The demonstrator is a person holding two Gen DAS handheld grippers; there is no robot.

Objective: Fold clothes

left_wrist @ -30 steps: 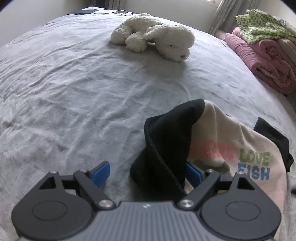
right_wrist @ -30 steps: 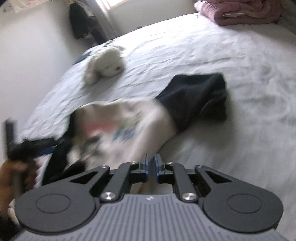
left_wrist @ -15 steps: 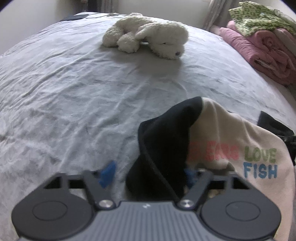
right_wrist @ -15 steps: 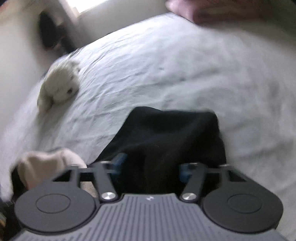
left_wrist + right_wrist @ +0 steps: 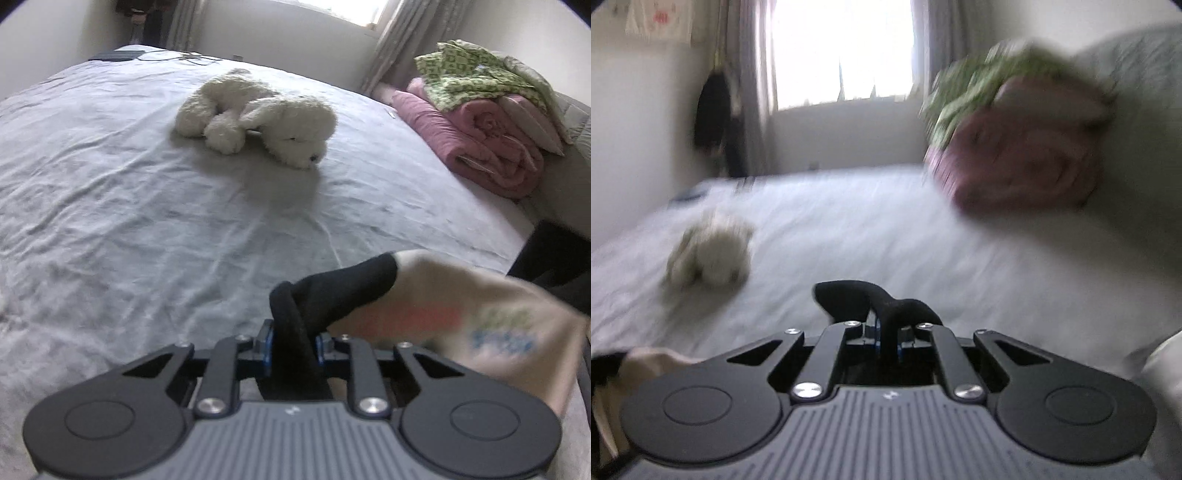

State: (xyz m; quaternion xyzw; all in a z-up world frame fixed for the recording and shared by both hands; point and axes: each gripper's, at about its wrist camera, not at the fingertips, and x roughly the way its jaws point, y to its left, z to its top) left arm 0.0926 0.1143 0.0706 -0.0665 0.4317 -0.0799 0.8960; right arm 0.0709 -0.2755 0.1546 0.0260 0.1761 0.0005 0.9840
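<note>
We hold the shirt (image 5: 461, 325) with both grippers. On the left side, the left gripper (image 5: 291, 341) is clenched on a black sleeve (image 5: 332, 291); the cloth passes between its blue pads and the cream body with coloured letters hangs to the right of it, above the near part of the bed (image 5: 129, 221). In our judgement the shirt is lifted now, so we should keep both grips firm, pull the two sleeves apart evenly, and put the shirt down flat on the free sheet, near to us and away from the plush dog (image 5: 258, 118) farther on the bed. The left gripper points forward and a little down. On the right, the right gripper (image 5: 888, 338) is also closed on black cloth (image 5: 860, 295), and it points almost level toward the window (image 5: 846, 51). Its view is blurred, so the grip is probably moving quickly.
</note>
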